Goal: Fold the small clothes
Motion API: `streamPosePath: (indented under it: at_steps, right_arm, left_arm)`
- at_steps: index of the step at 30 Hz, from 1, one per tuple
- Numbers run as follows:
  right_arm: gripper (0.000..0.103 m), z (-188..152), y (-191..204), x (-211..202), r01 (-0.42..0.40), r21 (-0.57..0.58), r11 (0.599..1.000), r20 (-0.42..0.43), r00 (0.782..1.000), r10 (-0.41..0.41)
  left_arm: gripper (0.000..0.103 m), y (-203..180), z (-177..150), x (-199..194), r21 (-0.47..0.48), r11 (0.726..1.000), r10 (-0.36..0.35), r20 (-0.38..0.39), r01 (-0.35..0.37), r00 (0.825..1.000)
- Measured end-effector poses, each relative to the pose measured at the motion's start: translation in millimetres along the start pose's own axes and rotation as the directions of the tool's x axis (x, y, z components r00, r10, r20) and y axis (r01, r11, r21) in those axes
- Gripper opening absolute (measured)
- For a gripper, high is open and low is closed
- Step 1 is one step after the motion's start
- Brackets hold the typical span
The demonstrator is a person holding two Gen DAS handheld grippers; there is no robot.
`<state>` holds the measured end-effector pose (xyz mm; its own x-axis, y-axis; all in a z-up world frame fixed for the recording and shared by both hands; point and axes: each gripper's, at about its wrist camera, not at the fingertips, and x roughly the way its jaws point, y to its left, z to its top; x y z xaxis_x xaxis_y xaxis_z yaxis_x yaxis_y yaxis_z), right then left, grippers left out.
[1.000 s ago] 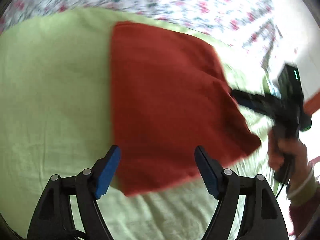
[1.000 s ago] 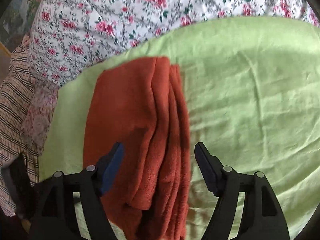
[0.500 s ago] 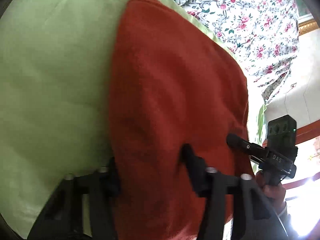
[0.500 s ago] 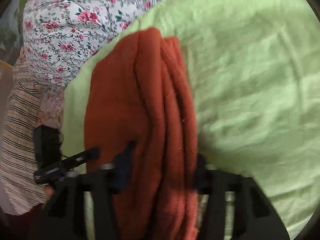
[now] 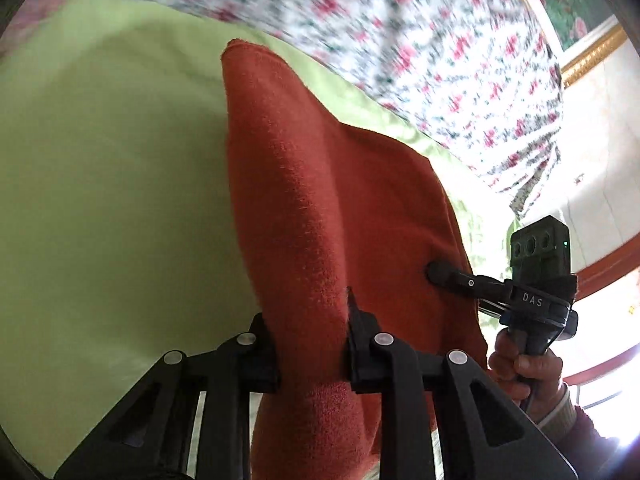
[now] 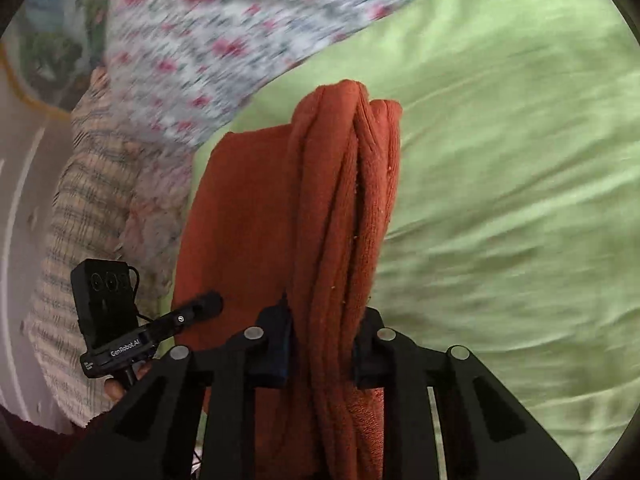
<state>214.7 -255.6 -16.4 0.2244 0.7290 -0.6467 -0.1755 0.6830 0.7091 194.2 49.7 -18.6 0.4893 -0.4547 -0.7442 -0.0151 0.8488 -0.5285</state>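
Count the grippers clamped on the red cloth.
2. The left gripper pinches the red cloth at its near left edge; the right gripper clamps the stacked folds at its right edge.

White letters "DAS" are read on the black body of the right tongs [image 5: 440, 276], just below the camera block, in the left wrist view. In the right wrist view, "GenRobot.AI" is printed in white on the body of the left tongs [image 6: 208, 304]; smaller print beside it cannot be read.
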Motion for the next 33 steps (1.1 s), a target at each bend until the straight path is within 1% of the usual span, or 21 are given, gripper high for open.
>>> streamPosePath:
  at_steps: [1,5,8,13,17,19,21,23,24,25,26,27,28,30,31,33]
  right_arm:
    - [0.023,-3,10,10,-0.020,-0.011,1.000,-0.011,1.000,0.020]
    - [0.023,-17,36,46,-0.073,-0.032,0.997,-0.066,0.995,0.071]
    - [0.022,-25,49,70,-0.086,-0.042,0.995,-0.106,0.991,0.081]
    - [0.022,-34,54,94,-0.046,-0.059,0.997,-0.159,0.987,0.036]
    - [0.022,-37,46,100,-0.013,-0.052,0.999,-0.157,0.988,0.005]
    - [0.022,-39,44,102,0.005,-0.059,0.998,-0.155,0.988,-0.014]
    - [0.022,-40,38,100,0.010,-0.055,0.998,-0.150,0.989,-0.019]
    - [0.023,-42,35,101,0.018,-0.048,0.999,-0.143,0.989,-0.025]
    - [0.025,-42,35,102,0.021,-0.044,0.999,-0.142,0.990,-0.027]
    - [0.031,-41,35,102,0.025,-0.040,0.999,-0.140,0.990,-0.031]
    - [0.034,-41,33,101,0.038,-0.033,0.999,-0.140,0.989,-0.043]
    - [0.042,-41,33,100,0.053,-0.030,0.998,-0.138,0.989,-0.057]
    - [0.048,-40,33,96,0.086,-0.030,0.996,-0.131,0.987,-0.090]
    - [0.050,-38,35,83,0.134,-0.040,0.990,-0.094,0.986,-0.138]
    - [0.050,-37,38,73,0.152,-0.050,0.987,-0.062,0.986,-0.155]
    - [0.050,-34,47,57,0.194,-0.078,0.978,0.005,0.981,-0.195]
  left_arm:
    - [0.022,9,-4,-14,-0.003,1.000,0.014,0.008,-0.014,1.000]
    - [0.022,36,-18,-48,-0.016,0.998,0.067,0.030,-0.067,0.997]
    - [0.022,56,-28,-51,-0.064,0.995,0.081,0.023,-0.079,0.996]
    - [0.022,80,-46,-41,-0.098,0.989,0.108,-0.001,-0.108,0.994]
    - [0.025,89,-51,-37,-0.103,0.989,0.109,-0.002,-0.109,0.994]
    - [0.027,89,-52,-33,-0.090,0.988,0.127,-0.013,-0.128,0.992]
    - [0.032,87,-51,-27,-0.074,0.986,0.146,-0.027,-0.147,0.989]
    - [0.042,87,-50,-23,-0.080,0.984,0.158,-0.040,-0.161,0.987]
    - [0.046,89,-50,-23,-0.085,0.982,0.164,-0.045,-0.167,0.985]
    - [0.056,91,-50,-24,-0.092,0.980,0.172,-0.052,-0.177,0.984]
    - [0.061,92,-49,-26,-0.101,0.978,0.179,-0.054,-0.184,0.982]
    - [0.062,93,-48,-29,-0.108,0.976,0.185,-0.050,-0.189,0.982]
    - [0.064,93,-47,-33,-0.114,0.974,0.193,-0.044,-0.197,0.980]
    - [0.068,95,-45,-43,-0.125,0.969,0.214,-0.023,-0.215,0.977]
    - [0.070,95,-44,-48,-0.132,0.967,0.219,-0.012,-0.219,0.976]
    - [0.071,96,-43,-57,-0.144,0.963,0.230,0.012,-0.226,0.973]
